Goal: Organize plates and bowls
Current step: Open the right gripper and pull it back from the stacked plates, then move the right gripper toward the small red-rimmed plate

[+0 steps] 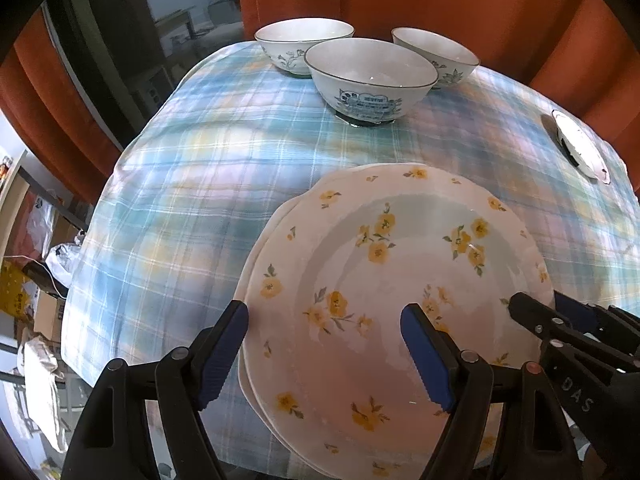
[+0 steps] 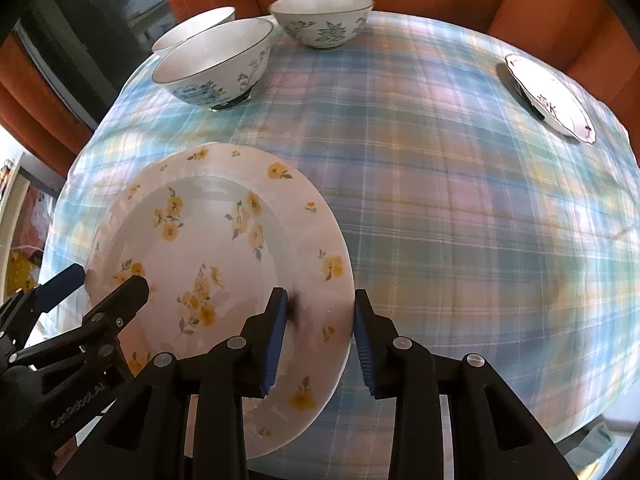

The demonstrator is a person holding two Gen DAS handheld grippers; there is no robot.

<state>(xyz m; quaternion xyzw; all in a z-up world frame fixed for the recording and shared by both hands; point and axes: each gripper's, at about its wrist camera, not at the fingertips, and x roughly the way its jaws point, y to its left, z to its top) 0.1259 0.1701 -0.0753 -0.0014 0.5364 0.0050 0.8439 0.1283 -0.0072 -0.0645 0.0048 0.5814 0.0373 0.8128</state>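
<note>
Left wrist view first: my left gripper is wide open, one finger off the rim and one over the yellow-flower plate. I can see a second plate edge under it here, so it is a stack. Three bowls sit far ahead of my fingers on the checked cloth.

Right wrist view: my right gripper has its fingers on both sides of the plate's rim, but I cannot tell if it is squeezing. Only this view shows the small dish clearly, far ahead to the right.
</note>
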